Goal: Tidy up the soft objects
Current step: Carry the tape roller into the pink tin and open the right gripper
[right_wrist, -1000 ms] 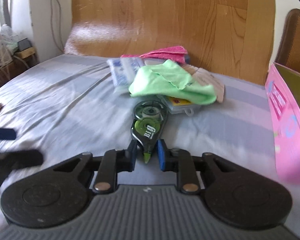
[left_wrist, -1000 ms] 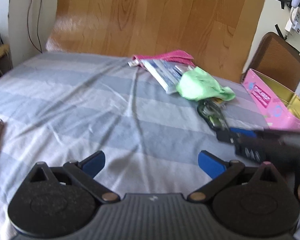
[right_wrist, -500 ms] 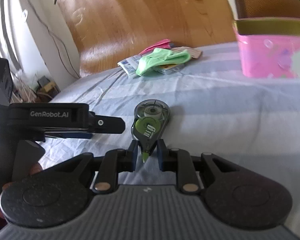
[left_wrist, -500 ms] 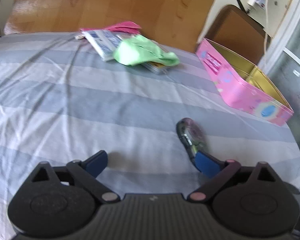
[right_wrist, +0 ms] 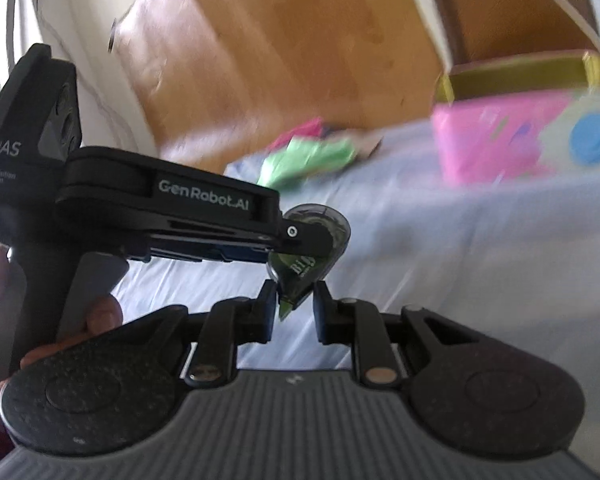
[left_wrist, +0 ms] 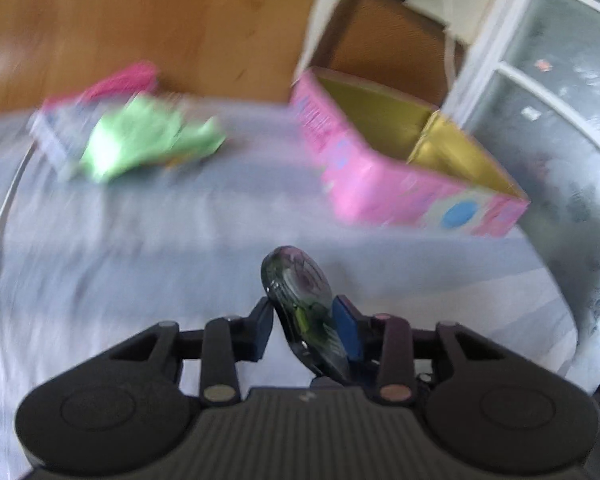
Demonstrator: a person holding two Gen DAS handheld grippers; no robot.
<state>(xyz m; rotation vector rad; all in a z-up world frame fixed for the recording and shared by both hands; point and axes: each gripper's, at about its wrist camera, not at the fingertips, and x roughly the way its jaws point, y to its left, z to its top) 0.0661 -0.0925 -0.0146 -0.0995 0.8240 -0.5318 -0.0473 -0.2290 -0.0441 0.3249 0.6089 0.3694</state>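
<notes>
The correction tape (right_wrist: pixel 311 248) is up in the air above the bed (left_wrist: pixel 140 264), held by both tongs at once. Its long side runs away from the right tongs (right_wrist: pixel 296 300), which pinch its green pointed tip, so the round end points toward the far side of the bed. The left tongs (left_wrist: pixel 303 328) have just been closing and now squeeze the round body between their blue pads; a second ago they were wide with nothing in them. The pink box (left_wrist: pixel 399 184) sits open on the bed, and what shows of its gold inside is bare. A green cloth (left_wrist: pixel 140 144) lies on other things, well apart from the box. Both views are blurry.
</notes>
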